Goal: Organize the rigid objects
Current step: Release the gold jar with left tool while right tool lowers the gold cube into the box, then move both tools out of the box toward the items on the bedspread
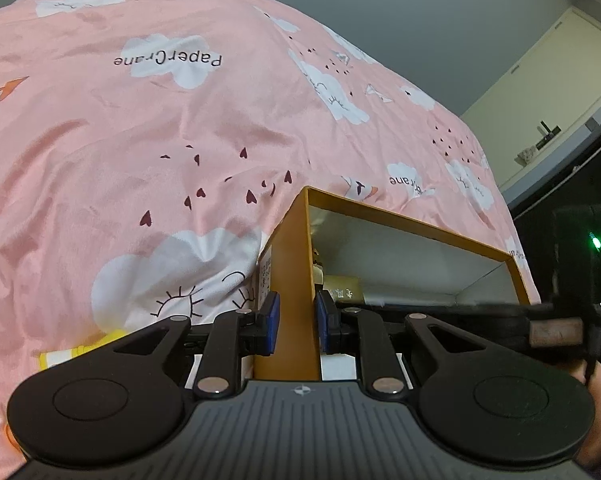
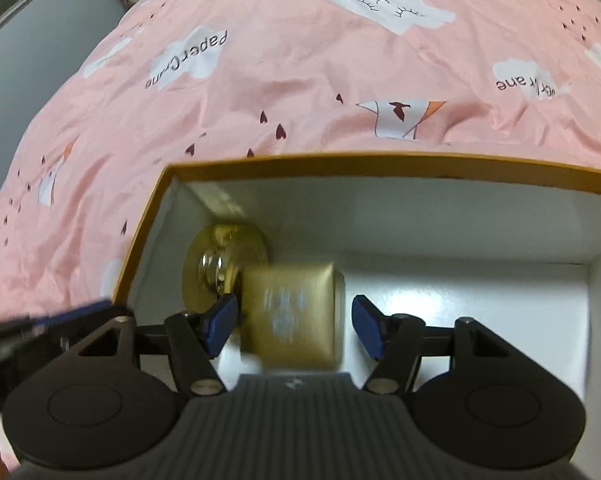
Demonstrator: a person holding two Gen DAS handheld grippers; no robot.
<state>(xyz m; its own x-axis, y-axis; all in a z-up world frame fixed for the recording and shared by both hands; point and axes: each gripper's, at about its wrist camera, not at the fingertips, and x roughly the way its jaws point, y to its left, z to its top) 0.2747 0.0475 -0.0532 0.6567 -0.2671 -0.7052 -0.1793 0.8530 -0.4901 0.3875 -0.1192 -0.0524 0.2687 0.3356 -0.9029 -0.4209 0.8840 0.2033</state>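
The left gripper point(image 1: 296, 322) pinched the orange box's point(image 1: 292, 280) side wall. The right gripper point(image 2: 294, 326) stood spread around a blurred gold box point(image 2: 296, 316), beside a gold knob point(image 2: 216, 264).

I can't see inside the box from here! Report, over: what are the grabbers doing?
Left gripper shut on orange box wall. Right gripper open, gold box blurred between pads, inside. Shiny gold piece crowds the corner.
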